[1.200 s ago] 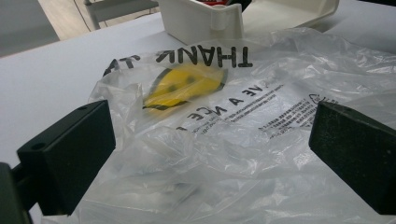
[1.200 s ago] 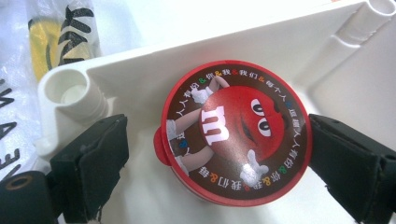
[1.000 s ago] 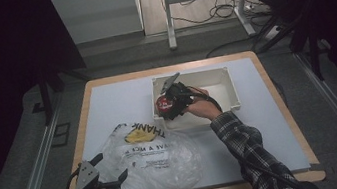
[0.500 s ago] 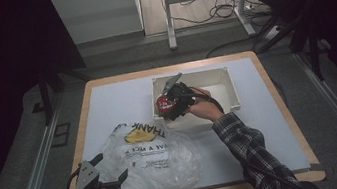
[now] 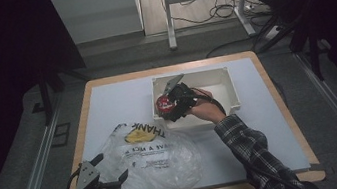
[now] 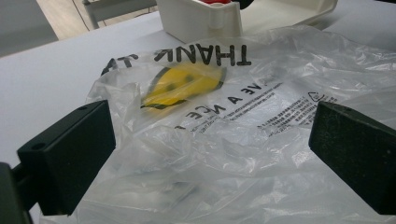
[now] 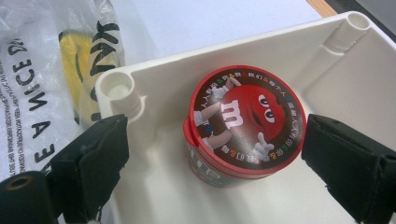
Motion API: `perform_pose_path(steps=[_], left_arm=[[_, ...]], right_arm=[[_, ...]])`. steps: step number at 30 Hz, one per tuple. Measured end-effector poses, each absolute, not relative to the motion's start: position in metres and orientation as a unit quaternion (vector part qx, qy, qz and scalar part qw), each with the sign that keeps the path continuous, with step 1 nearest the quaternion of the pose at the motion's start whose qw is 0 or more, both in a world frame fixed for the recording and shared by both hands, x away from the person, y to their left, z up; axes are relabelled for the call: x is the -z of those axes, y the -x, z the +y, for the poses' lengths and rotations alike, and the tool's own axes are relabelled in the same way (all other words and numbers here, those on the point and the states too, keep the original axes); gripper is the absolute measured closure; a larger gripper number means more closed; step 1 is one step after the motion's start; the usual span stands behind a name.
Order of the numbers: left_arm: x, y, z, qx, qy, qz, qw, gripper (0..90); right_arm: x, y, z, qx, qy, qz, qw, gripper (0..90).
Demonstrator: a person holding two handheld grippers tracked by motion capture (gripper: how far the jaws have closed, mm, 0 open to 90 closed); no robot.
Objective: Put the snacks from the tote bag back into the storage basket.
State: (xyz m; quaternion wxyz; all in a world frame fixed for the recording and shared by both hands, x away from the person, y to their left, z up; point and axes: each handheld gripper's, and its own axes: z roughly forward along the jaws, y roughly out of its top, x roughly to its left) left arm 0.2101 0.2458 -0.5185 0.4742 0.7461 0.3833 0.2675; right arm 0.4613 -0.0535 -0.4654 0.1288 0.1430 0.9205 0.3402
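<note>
Candy tub (image 7: 245,122), round, with a red lid bearing a cartoon face, stands in a near corner of the white rectangular plastic bin (image 5: 227,78), between the spread jaws of the right gripper (image 7: 212,154); one jaw lies outside the bin wall and neither pad touches the tub. Nearest the person, the left gripper (image 5: 110,171) rests at the table's front edge, its jaws spread over the crumpled clear plastic bag (image 6: 224,140) printed with black letters and a yellow smiley, pinching nothing; the bag lies on the white wood-edged table (image 5: 107,103), just in front of the bin.
</note>
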Motion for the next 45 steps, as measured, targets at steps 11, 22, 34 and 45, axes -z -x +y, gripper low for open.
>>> perform_pose_path(steps=[11,22,34,45], left_arm=[[0.518,-0.210,0.246,-0.267,-0.747,0.382,0.473,0.6],[0.518,-0.210,0.246,-0.268,-0.745,0.385,0.474,0.5],[0.518,-0.210,0.246,-0.270,-0.745,0.385,0.473,0.5],[0.518,-0.210,0.245,-0.272,-0.744,0.386,0.472,0.4]], right_arm=[[0.460,-0.453,-0.057,-0.351,-0.139,0.918,0.124,7.9],[0.462,-0.443,-0.062,-0.353,-0.132,0.919,0.117,7.9],[0.463,-0.432,-0.070,-0.365,-0.134,0.914,0.111,7.9],[0.464,-0.419,-0.075,-0.375,-0.134,0.911,0.109,7.9]])
